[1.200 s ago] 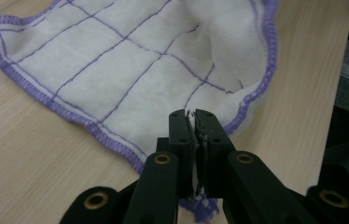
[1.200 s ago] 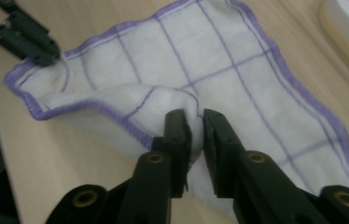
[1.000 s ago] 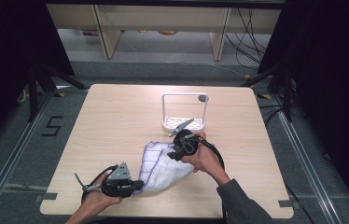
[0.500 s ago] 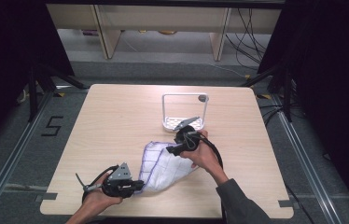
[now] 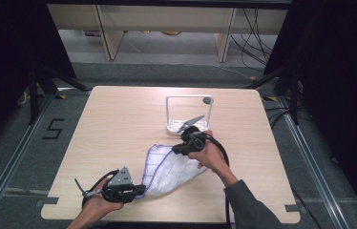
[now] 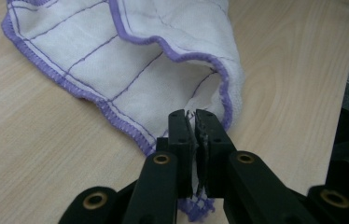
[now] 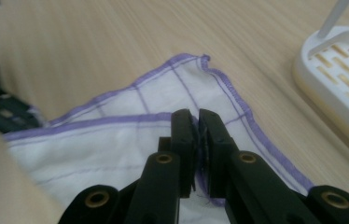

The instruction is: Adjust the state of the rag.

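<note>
A white cloth (image 5: 169, 167) with a purple grid and purple hem lies partly folded on the wooden table (image 5: 119, 124). My left gripper (image 5: 141, 191) is at the cloth's near corner, and in the left gripper view (image 6: 195, 114) its jaws are shut on the hem of the cloth (image 6: 140, 56). My right gripper (image 5: 176, 150) is at the cloth's far edge. Its jaws have just been closing, and in the right gripper view (image 7: 196, 114) they pinch a fold of the cloth (image 7: 116, 140) near the hem.
A small white rack (image 5: 188, 98) with a slotted base (image 7: 336, 65) stands just beyond the right hand, close to the cloth's far corner. Bare table spreads to the left and right. Black cables trail from both grippers.
The right gripper has shifted slightly over the cloth's far edge and its jaws have come together on the fabric. The left gripper has stayed where it was, still gripping the corner.
</note>
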`<state>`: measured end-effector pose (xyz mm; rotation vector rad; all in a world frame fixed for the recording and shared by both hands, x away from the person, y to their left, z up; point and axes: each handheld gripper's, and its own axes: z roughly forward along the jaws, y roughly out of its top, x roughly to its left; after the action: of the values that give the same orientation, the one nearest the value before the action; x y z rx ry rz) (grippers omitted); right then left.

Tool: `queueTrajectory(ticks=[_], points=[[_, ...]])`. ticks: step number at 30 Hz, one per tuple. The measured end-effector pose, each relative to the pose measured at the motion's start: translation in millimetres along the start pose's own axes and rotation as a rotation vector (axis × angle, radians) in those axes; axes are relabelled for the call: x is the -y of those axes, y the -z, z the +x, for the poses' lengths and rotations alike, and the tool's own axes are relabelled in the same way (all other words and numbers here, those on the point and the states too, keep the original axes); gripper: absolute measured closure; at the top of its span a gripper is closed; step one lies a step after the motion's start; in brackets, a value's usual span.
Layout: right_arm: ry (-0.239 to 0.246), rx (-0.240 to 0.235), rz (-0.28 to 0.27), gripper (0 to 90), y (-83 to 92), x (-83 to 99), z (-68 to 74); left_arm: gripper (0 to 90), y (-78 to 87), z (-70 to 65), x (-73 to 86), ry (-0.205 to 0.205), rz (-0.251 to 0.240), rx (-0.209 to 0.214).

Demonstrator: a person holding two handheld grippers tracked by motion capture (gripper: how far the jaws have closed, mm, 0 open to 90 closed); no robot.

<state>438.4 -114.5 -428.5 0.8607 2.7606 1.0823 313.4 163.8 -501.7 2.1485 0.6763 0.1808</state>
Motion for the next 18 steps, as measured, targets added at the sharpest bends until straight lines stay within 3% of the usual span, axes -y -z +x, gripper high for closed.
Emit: queueTrajectory(ticks=[3, 4, 7, 8, 9, 12, 13, 14, 15, 16, 18], points=[[-0.009, -0.040, -0.053, 85.4, 39.1, 25.6, 11.1, 85.6, 2.5, -12.2, -3.8, -0.032, -0.011, 0.015], [-0.007, -0.031, -0.060, 85.4, 47.5, 34.1, 14.7, 85.6, 2.0, -17.9, -4.8, -0.053, -0.010, 0.018], [0.004, -0.044, -0.098, 85.4, 76.9, 75.0, 28.5, 85.7, -1.4, -30.8, -5.4, -0.111, 0.021, 0.040], [-0.014, -0.035, -0.111, 85.4, 82.2, 85.0, 31.4, 85.7, -4.0, -35.2, -4.0, -0.092, 0.019, 0.045], [-0.046, -0.040, -0.123, 85.4, 88.0, 98.0, 37.1, 85.6, -5.9, -36.6, -3.7, -0.107, 0.025, 0.050], [-0.052, -0.013, -0.139, 85.1, 95.8, 130.8, 45.7, 85.6, -10.6, -40.9, -5.1, -0.135, 0.052, 0.054], [-0.057, 0.001, -0.130, 85.0, 96.6, 141.8, 46.8, 85.4, -12.6, -42.3, -5.0, -0.129, 0.041, 0.054], [-0.061, -0.002, -0.119, 84.8, 96.6, 147.7, 46.5, 85.4, -14.8, -42.4, -5.6, -0.126, 0.048, 0.058], [-0.097, -0.009, -0.109, 84.5, 94.9, 158.9, 47.2, 85.1, -15.8, -42.2, -5.4, -0.121, 0.052, 0.055], [-0.084, -0.004, -0.105, 84.4, 94.5, 163.7, 45.4, 84.8, -15.8, -41.2, -5.9, -0.137, 0.061, 0.050], [-0.111, -0.021, -0.064, 83.1, 90.6, 174.7, 47.2, 83.5, -17.9, -40.1, -4.2, -0.124, 0.063, 0.063]])
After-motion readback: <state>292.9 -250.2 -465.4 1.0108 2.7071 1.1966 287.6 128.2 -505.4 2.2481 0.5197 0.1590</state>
